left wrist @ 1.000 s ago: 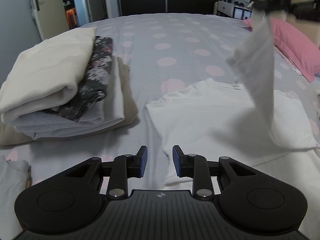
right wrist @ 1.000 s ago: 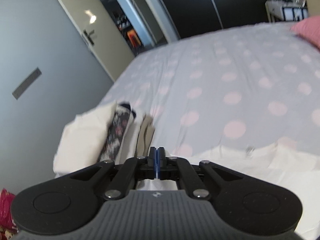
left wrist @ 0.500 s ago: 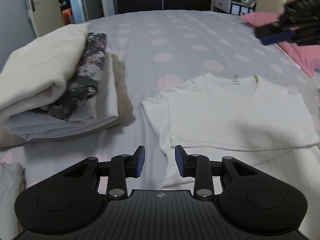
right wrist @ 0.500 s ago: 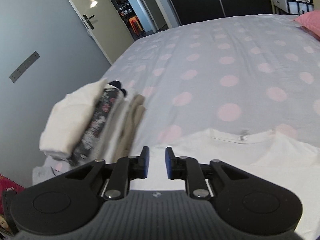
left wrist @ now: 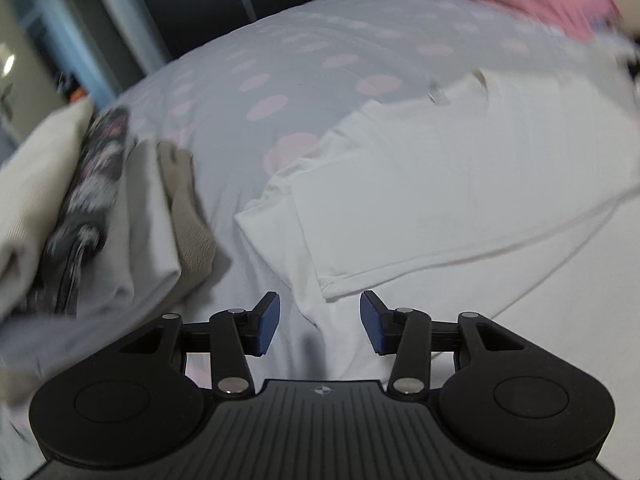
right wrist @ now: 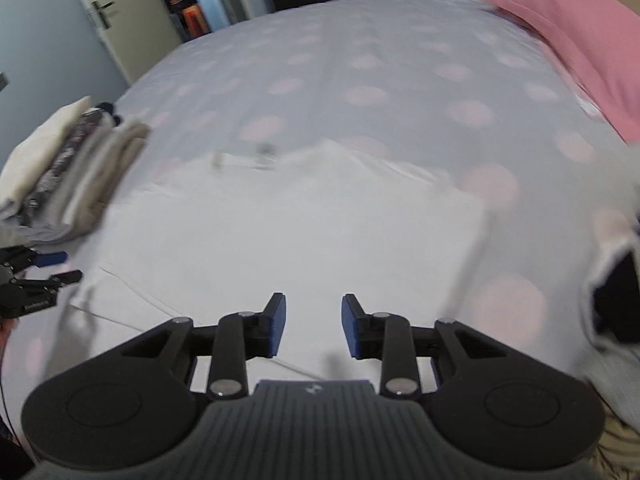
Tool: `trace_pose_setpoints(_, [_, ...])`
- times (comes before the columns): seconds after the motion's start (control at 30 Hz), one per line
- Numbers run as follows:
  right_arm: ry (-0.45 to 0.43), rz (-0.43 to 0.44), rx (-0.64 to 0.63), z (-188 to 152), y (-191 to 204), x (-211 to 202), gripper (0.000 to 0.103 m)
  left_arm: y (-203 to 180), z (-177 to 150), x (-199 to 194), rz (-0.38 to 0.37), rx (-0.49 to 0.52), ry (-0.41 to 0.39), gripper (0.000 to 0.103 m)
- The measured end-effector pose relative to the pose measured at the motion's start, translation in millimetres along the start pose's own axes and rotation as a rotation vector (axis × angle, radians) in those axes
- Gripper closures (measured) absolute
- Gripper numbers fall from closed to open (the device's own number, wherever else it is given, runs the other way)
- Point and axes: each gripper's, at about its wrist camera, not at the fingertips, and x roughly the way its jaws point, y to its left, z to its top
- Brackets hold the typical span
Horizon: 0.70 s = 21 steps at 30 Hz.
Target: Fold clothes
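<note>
Both hand-held grippers, left (left wrist: pixel 319 322) and right (right wrist: pixel 312 325), opening, empty, over white T-shirt (left wrist: pixel 460 184); pinch near hem corners evenly, fold away.

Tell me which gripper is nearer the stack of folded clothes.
Left. The left gripper hangs over the white T-shirt's sleeve edge, right beside the stack of folded clothes. The right gripper sits over the shirt's other half, farther off. Both jaws are opening, empty.

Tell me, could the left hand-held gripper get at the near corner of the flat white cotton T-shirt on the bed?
Probably yes. The left hand-held gripper has its jaws opening with nothing between them, and the flat white cotton T-shirt has its corner just ahead on the dotted bedsheet, with nothing in between.
</note>
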Motion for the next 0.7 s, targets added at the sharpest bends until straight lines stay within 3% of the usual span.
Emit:
trace_pose_setpoints(0.23, [0.012,-0.095,-0.118,-29.9,-28.1,-10.5,0.066,-35.6,-8.4,19.7,0.068,0.255,0.0,0.061])
trace_pose_setpoints(0.33, [0.029,-0.114,-0.233,-42.6,-21.7,-7.7,0.066,-45.6,-9.0,28.4,0.104,0.31,-0.003,0.061])
trace_pose_setpoints(0.47, [0.067,-0.176,-0.495,-64.3,6.1,7.2,0.066,-59.2,-11.9,32.0,0.177,0.438,-0.038,0.061])
trace_pose_setpoints(0.7, [0.093,-0.261,-0.695,-78.5,23.2,30.0,0.066,-79.0,-27.6,38.6,0.278,0.64,-0.09,0.061])
